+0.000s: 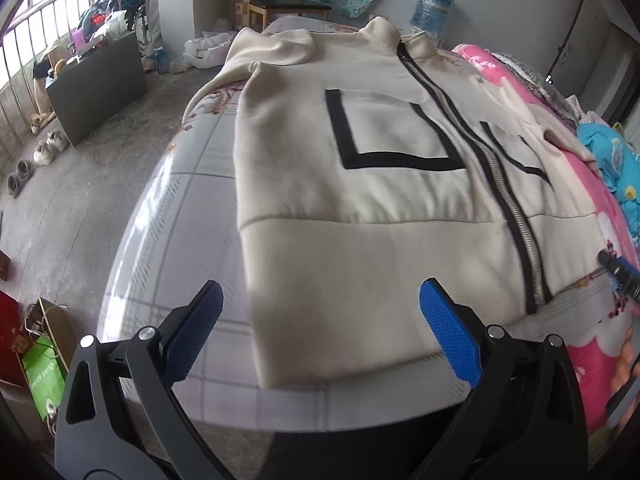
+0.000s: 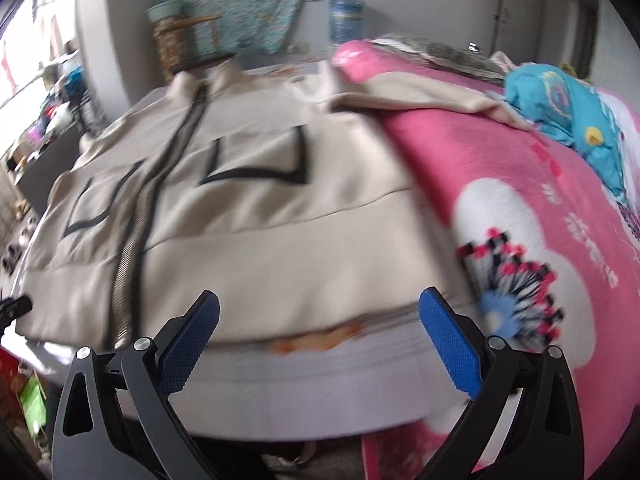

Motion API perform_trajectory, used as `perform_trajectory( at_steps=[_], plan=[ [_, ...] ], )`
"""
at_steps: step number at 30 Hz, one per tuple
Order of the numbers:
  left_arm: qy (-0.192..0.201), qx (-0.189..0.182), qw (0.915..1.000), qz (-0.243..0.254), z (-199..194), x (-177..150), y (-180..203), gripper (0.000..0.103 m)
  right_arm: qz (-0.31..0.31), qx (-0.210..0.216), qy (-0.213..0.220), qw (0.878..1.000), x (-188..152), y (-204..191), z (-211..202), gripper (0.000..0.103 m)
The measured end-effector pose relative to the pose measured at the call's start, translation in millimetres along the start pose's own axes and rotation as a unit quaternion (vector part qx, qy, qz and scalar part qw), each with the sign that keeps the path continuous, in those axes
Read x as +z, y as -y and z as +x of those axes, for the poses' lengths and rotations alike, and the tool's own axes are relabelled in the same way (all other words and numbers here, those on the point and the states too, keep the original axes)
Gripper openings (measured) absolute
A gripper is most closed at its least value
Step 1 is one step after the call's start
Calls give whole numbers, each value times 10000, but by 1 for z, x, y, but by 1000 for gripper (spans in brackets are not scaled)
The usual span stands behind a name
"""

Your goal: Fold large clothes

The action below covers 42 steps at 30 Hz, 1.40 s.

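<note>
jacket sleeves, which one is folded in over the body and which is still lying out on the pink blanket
The jacket's left-view sleeve is folded in at the shoulder; the other sleeve lies out across the pink blanket.

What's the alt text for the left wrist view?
A cream zip jacket with black trim lies flat, front up, on a bed, collar at the far end. The open left gripper hovers over its near hem, holding nothing. A pink blanket lies along the jacket's right side; the right gripper shows at the right edge.
</note>
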<state>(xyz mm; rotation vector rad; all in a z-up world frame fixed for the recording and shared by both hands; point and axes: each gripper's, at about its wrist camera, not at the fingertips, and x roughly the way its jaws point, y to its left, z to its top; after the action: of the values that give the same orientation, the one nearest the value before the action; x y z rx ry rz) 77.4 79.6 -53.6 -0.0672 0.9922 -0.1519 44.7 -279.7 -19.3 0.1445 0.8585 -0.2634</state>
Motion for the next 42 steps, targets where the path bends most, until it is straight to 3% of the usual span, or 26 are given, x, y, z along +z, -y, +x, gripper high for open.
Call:
perform_trajectory(
  at_steps=[7,10,12,16,21,22,24,27,36,42],
  plan=[
    [198,175,9996,124,9,-2,-15,95,50,-211,-162,9996,15,30,30,95],
    [231,386,9987,234,13,-1,-17,94,64,-223,-299,9993,15,35,39,86],
    [245,458,9984,206,15,1,-20,79,53,-261,-345,9991,12,35,43,79],
    [291,418,9986,142,14,4,-25,64,-180,-418,-288,9985,10,28,40,69],
    [264,198,9994,105,13,5,-21,35,-430,-503,-313,9973,11,17,36,44],
    [264,244,9993,99,13,4,-19,34,-438,-519,-317,9972,11,17,36,41],
    [292,308,9991,96,11,4,-18,19,-436,-541,-315,9971,12,17,34,25],
    [340,232,9991,-45,6,5,-24,7,-351,-493,-311,9977,15,19,28,10],
    [743,85,9971,141,-38,6,-21,4,-360,-257,-14,9990,13,14,-13,7],
    [633,69,9979,117,-73,-9,-27,4,-401,-101,30,9991,-8,16,-48,6]
  ],
)
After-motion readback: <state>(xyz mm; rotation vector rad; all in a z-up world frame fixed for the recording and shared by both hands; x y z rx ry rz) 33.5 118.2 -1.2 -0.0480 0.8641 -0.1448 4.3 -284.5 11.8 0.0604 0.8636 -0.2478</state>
